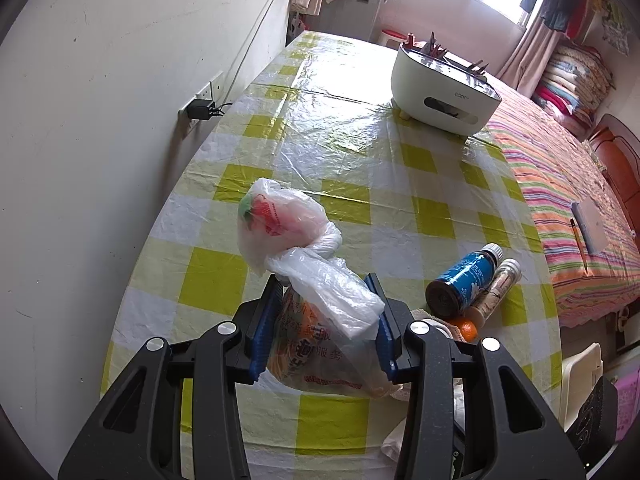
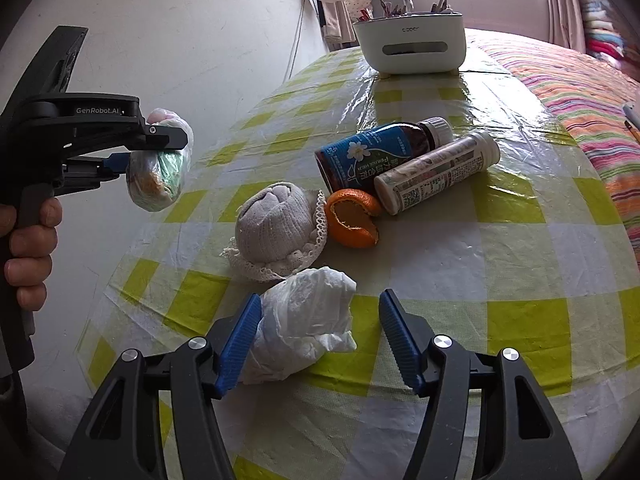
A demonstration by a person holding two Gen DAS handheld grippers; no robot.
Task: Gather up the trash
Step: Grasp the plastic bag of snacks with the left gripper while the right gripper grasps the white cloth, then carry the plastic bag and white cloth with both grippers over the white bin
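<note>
Right wrist view: right tongs (image 2: pixel 316 340) stand wide around the crumpled white plastic bag (image 2: pixel 304 320), just before the grey lace-trimmed sock ball (image 2: pixel 276 232). Light, soft, slippery; pinch its bunched middle. Left tongs (image 2: pixel 160 148) clamp a filled clear plastic bag (image 2: pixel 156 176).

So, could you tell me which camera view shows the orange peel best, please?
The right wrist view: the orange peel lies fully visible beside the rolled sock. In the left wrist view only a sliver shows, behind the left hand-held gripper.

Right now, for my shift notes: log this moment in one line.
left gripper: holds plastic bag | right gripper: open around crumpled tissue
</note>
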